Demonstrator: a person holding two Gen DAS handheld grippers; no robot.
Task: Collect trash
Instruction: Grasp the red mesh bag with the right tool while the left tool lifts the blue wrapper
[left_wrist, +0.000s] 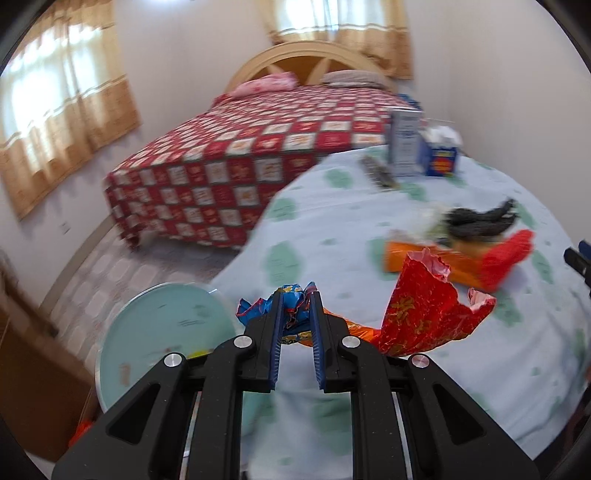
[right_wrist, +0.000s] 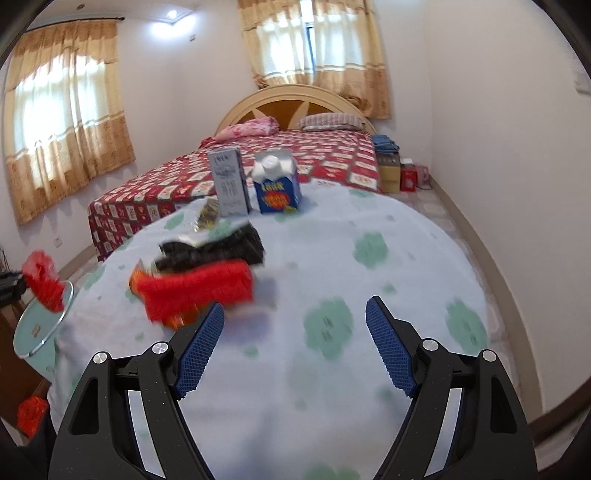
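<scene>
Grip: your left gripper (left_wrist: 297, 314) was clamped on crumpled blue and red wrappers (left_wrist: 421, 314) | your right gripper (right_wrist: 295, 343) gaped empty | Target: round bin (left_wrist: 162, 332) lay just left of the left gripper, nearer that hand | Unclear: bin's contents blurred, lower rim cut off.

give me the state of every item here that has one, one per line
left gripper: shut on crumpled wrappers
crumpled wrappers: pinched, blue and red foil, lifted off the table
right gripper: open, nothing between the fingers
blue carton: upright, white cap on
grey box: upright beside the carton
red wrapper: lying on the tablecloth, blurred
black wrapper: lying behind the red one
curtains: drawn
</scene>
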